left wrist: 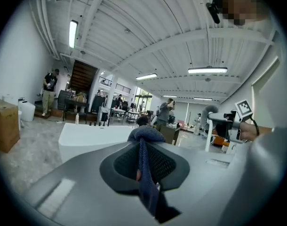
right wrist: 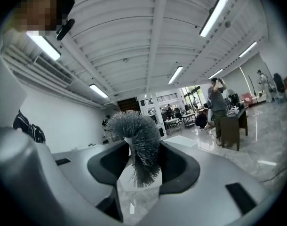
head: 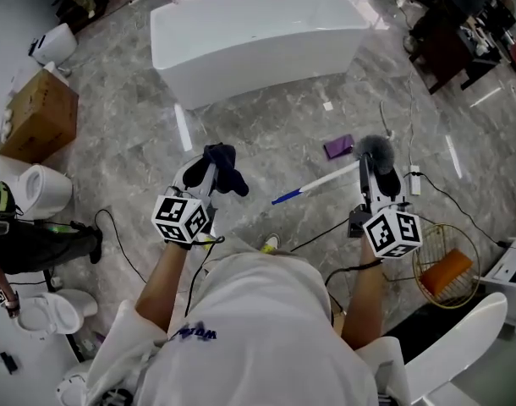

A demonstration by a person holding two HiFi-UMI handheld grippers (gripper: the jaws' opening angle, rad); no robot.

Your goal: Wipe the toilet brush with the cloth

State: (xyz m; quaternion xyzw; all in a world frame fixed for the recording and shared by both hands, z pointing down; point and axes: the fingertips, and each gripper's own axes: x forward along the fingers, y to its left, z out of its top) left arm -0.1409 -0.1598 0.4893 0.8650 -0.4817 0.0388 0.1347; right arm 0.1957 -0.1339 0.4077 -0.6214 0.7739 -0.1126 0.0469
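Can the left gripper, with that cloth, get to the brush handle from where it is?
Probably yes: the cloth in the left gripper hangs near the blue end of the toilet brush handle, with nothing between them.

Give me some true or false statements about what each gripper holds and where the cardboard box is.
The left gripper is shut on a dark blue cloth. True.
The dark blue cloth is touching the toilet brush. False: they are apart.
The right gripper grips the toilet brush. True.
The cardboard box stands right of the bathtub. False: in the head view it is on its left.
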